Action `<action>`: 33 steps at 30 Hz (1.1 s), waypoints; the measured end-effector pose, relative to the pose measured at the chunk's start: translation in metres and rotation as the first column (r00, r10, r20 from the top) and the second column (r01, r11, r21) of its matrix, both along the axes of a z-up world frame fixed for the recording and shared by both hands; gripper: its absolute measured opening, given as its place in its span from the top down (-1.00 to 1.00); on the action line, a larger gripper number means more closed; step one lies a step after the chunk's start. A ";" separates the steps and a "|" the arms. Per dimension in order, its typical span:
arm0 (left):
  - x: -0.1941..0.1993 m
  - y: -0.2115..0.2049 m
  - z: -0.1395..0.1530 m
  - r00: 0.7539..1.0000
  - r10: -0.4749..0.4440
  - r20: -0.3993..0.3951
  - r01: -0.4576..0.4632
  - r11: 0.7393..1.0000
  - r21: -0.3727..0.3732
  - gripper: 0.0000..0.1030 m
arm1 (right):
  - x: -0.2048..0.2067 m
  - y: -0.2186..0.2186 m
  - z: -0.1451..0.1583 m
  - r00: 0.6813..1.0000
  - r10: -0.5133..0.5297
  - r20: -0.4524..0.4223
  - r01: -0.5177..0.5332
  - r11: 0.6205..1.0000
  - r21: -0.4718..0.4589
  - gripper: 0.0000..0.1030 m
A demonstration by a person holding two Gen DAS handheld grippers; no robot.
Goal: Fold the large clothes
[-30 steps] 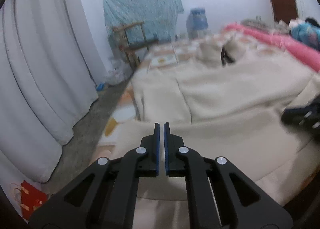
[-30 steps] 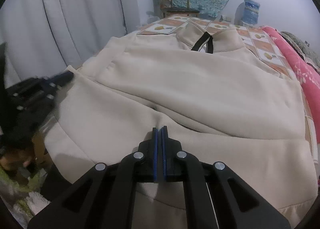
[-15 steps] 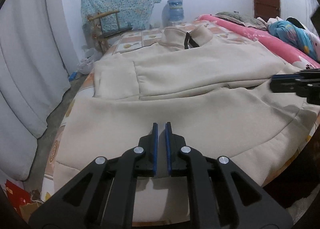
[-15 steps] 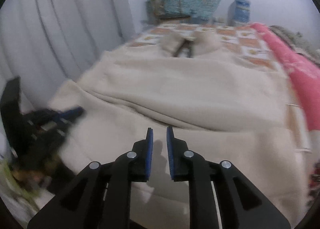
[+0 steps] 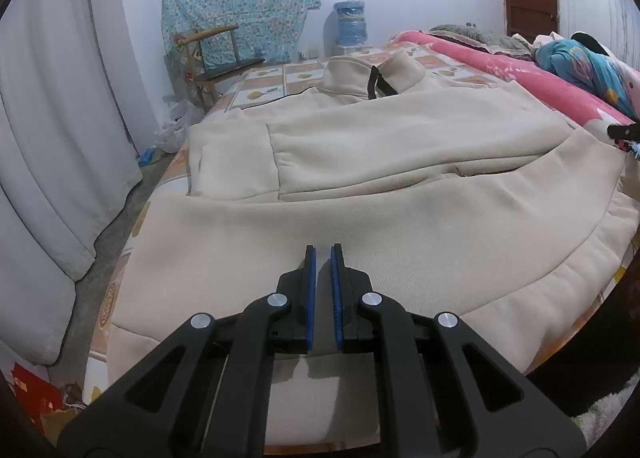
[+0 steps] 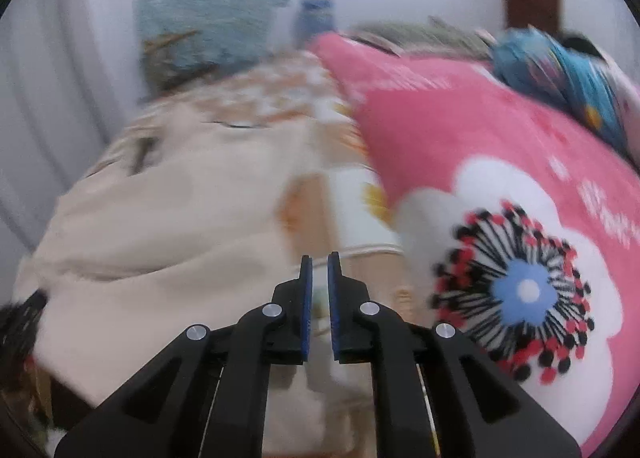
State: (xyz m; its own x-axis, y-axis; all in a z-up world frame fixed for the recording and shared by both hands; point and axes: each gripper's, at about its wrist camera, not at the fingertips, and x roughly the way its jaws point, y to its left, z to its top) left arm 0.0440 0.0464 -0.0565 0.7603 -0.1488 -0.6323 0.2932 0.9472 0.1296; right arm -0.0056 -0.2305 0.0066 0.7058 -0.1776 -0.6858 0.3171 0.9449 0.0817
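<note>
Writing first: I can read none, only blurred white marks on the pink flowered blanket at right in my right wrist view. Cream fleece jacket lies spread over the orange-and-white tiled bedsheet, filling the middle of my left view, collar at top centre. My left gripper hovers over its hem, blue pads nearly together, nothing between them. My right gripper is closing, also on nothing, above the sheet between jacket and blanket. Grey curtain hangs at left, wooden chair and blue water bottle at upper centre. Since half a second ago my right view has swung off the jacket toward the blanket; the left has barely shifted.
</note>
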 end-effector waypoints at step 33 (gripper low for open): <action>-0.034 -0.016 0.009 0.989 -0.112 -0.099 0.101 0.989 -0.106 0.36 | 0.013 0.075 -0.045 0.956 0.284 -0.077 -0.284 0.959 0.011 0.19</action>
